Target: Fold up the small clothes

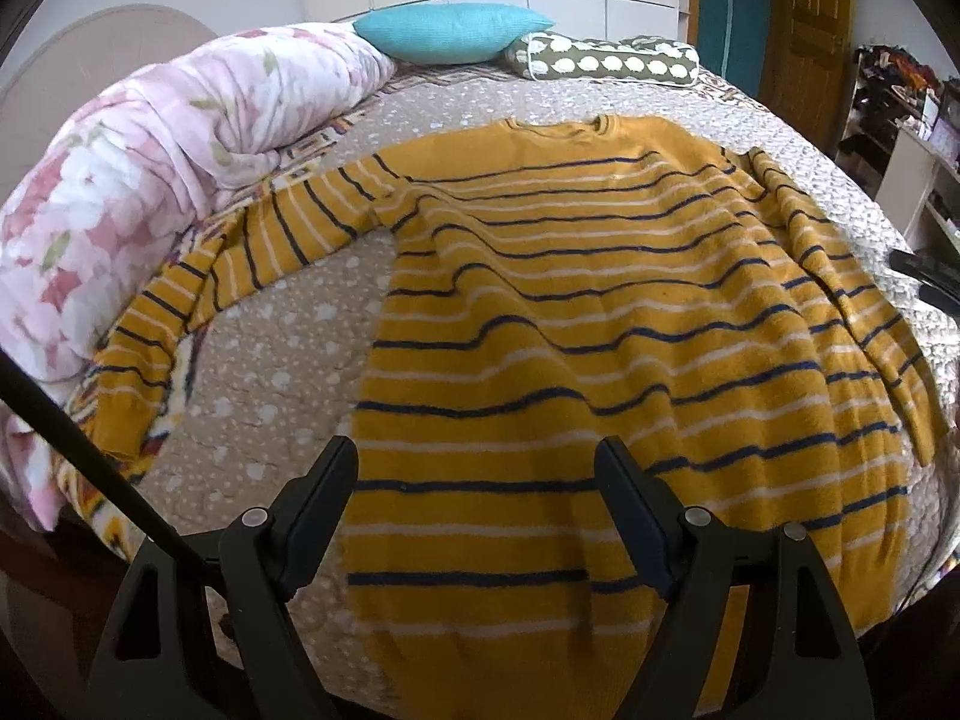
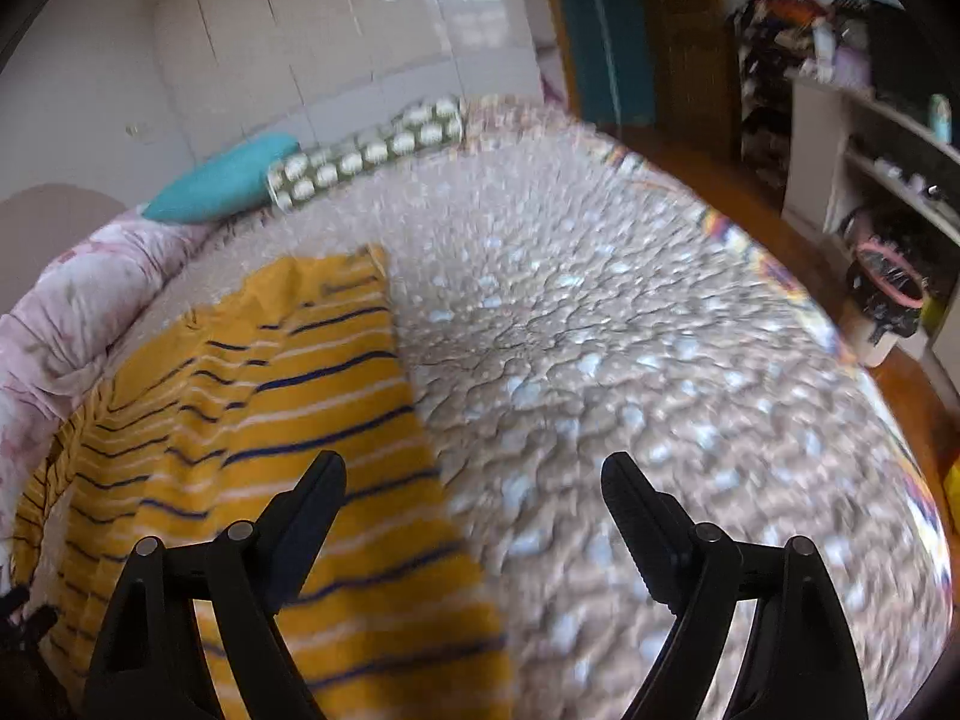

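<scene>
Folding looks barely begun: the striped sweater (image 1: pixel 600 312) lies flat on the quilted bed (image 1: pixel 288 348), one sleeve (image 1: pixel 852 276) already laid over the body, the other sleeve (image 1: pixel 198 294) spread toward the floral duvet (image 1: pixel 120 180). Left gripper (image 1: pixel 477 510) hovers wide over the hem; right gripper (image 2: pixel 474 516) hangs wide, empty, beside the sweater's edge. Next move probably calls for pinching the spread sleeve.

Soft daylight, window glare on the glossy wardrobe (image 2: pixel 372 30); right view motion-blurred; fisheye edges bent, corners black.
</scene>
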`<state>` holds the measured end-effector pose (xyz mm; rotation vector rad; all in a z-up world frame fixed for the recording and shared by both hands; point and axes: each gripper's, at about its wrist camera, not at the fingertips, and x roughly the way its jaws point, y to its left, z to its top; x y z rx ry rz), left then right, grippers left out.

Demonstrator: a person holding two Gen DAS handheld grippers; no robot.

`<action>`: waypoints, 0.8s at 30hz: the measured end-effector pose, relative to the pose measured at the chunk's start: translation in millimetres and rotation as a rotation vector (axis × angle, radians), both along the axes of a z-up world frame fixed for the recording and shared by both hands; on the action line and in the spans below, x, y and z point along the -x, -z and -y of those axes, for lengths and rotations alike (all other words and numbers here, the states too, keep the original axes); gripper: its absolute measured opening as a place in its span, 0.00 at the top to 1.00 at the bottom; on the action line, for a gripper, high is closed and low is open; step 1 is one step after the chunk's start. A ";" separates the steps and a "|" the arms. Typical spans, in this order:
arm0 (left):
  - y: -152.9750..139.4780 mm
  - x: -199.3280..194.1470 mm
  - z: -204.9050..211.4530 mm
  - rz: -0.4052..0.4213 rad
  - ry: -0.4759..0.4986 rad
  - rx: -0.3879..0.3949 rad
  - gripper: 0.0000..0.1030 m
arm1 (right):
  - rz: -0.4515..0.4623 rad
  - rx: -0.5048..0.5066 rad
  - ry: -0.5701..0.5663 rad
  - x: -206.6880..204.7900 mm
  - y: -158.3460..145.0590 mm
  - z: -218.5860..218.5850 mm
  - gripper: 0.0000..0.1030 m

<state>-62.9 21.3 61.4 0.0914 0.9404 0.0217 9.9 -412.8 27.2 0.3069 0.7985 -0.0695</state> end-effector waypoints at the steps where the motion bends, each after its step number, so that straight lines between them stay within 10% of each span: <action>1: 0.8 0.0 1.4 -0.004 0.004 -0.003 0.22 | -0.022 -0.006 -0.012 -12.3 4.3 1.5 0.16; 9: -4.5 0.4 -1.9 0.004 0.000 -0.007 0.22 | -0.116 -0.144 -0.164 -109.0 22.9 -24.2 0.28; 11: -5.5 -0.5 -4.2 0.008 -0.001 -0.013 0.22 | -0.135 -0.196 -0.205 -119.3 22.5 -29.0 0.83; 15: -4.1 -4.6 -12.8 0.009 -0.015 -0.011 0.22 | -0.156 -0.104 -0.203 -124.1 7.2 -29.5 0.86; 21: -3.6 -7.1 -28.1 0.005 -0.055 0.016 0.22 | -0.196 0.290 0.126 -138.4 -12.1 19.2 0.91; 24: -6.1 -4.1 -35.4 0.015 -0.069 0.010 0.22 | -0.201 0.167 0.122 -123.5 -19.2 40.7 0.83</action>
